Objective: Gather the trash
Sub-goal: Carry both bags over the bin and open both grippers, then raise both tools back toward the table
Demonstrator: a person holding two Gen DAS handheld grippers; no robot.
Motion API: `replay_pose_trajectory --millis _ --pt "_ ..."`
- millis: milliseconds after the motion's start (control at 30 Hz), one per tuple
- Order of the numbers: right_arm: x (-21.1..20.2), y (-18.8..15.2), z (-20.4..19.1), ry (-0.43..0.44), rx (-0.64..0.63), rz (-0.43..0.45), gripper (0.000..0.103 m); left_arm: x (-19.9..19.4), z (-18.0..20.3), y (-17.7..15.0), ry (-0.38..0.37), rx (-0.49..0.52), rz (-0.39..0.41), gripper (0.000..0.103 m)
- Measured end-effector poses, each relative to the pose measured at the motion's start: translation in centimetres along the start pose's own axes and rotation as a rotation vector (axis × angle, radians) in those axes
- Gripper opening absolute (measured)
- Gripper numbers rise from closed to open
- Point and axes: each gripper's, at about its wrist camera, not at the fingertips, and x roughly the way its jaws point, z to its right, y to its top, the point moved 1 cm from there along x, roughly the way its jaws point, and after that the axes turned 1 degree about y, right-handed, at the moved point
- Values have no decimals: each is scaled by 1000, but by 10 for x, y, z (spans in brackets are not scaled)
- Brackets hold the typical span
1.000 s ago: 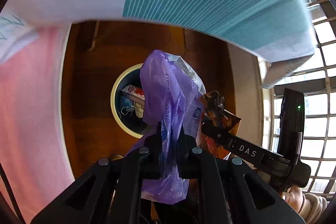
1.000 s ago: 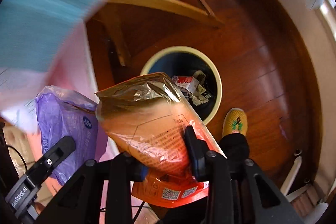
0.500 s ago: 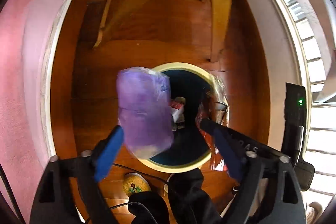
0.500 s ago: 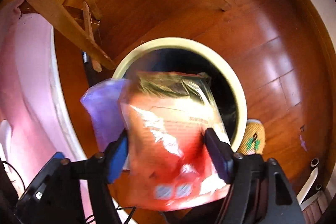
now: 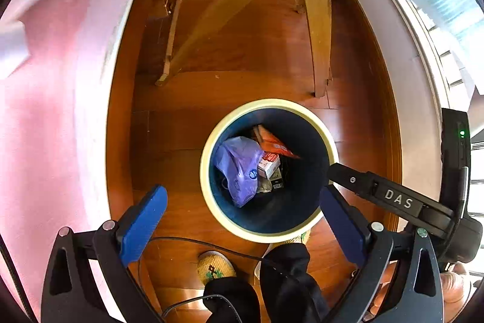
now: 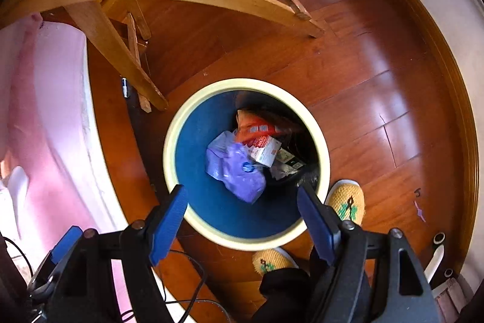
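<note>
A round bin with a cream rim [image 5: 208, 147] and dark blue inside stands on the wooden floor; it also shows in the right wrist view [image 6: 169, 147]. Inside lie a purple plastic bag [image 5: 239, 168] [image 6: 236, 171], an orange snack packet [image 5: 273, 144] [image 6: 254, 126] and a small white and red carton [image 5: 267, 164] [image 6: 263, 152]. My left gripper [image 5: 242, 211] is open and empty above the bin's near rim. My right gripper [image 6: 242, 211] is open and empty above the same rim, and part of it shows in the left wrist view [image 5: 393, 199].
Wooden chair legs [image 5: 314, 20] [image 6: 121, 50] stand beyond the bin. A pink bedspread [image 5: 45, 111] [image 6: 45, 111] hangs at the left. The person's yellow slippers [image 5: 214, 265] [image 6: 348, 202] stand close to the bin. A black cable [image 5: 181, 241] runs across the floor. A window grille [image 5: 453, 74] is at the right.
Both grippers have opened. The purple bag and the orange packet have dropped out of them and now lie inside the bin.
</note>
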Motion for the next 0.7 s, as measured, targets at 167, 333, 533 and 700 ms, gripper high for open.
replay_pose_trajectory --millis 167,333,533,700 --pt "-39 -10 -12 1 -15 4 77 -44 0 2 6 10 24 100" --pt "-84 -23 -25 -7 -41 11 77 -89 0 1 12 20 41 100" --pt "-147 -39 -42 -17 -78 33 77 -153 5 -1 2 32 70 100" --pt "-207 -51 -63 -38 -147 77 77 -217 16 3 -21 64 131 100"
